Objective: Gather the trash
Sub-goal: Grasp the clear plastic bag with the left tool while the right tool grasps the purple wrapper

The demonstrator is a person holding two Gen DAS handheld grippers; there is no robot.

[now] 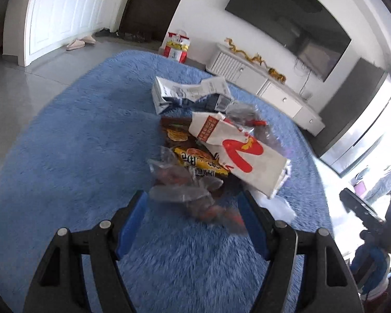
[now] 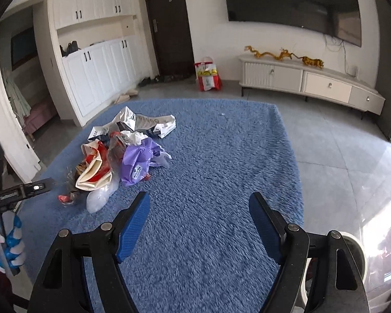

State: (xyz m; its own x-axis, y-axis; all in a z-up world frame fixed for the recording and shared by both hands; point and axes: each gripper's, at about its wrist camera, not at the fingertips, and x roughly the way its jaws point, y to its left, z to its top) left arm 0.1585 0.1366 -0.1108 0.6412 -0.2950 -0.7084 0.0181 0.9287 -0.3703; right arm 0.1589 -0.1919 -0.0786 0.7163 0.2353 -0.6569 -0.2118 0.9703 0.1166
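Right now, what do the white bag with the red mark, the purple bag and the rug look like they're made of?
White bag with the red mark: matte paper, judging by its stiff creases. Purple bag: thin plastic film, softly crumpled and slightly glossy. Rug: shaggy blue pile, probably synthetic fibre.

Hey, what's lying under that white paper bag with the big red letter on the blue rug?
Under the white paper bag a yellow snack wrapper and a brown wrapper stick out. Whatever lies beneath the bag's middle is covered.

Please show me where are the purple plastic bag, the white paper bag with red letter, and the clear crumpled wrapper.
Purple plastic bag (image 2: 136,163), right wrist view, its front.
White paper bag with red letter (image 1: 243,156), left wrist view, the letter.
Clear crumpled wrapper (image 1: 181,182), left wrist view, centre.
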